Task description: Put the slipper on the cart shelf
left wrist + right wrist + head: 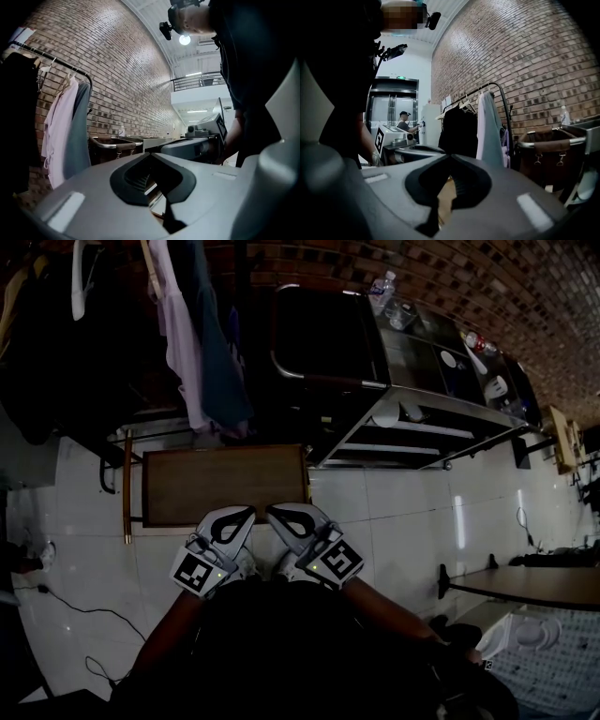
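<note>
Both grippers are held close to my body in the head view, tips almost touching each other. My left gripper point(249, 513) is shut with nothing in it, and its jaws point(150, 154) meet at the tip in its own view. My right gripper point(273, 513) is likewise shut and empty point(450, 154). The metal cart point(441, 430) with its tiered shelves stands ahead to the right. A small white thing point(410, 412) lies on one shelf; it is too dark to tell whether it is the slipper.
A low brown wooden board point(225, 486) lies just beyond the grippers. A dark hamper with a chrome frame point(323, 334) stands beside the cart. Clothes hang on a rack point(192, 334) at the left. A table edge point(534, 585) is at the lower right, and a cable point(84, 615) runs across the floor.
</note>
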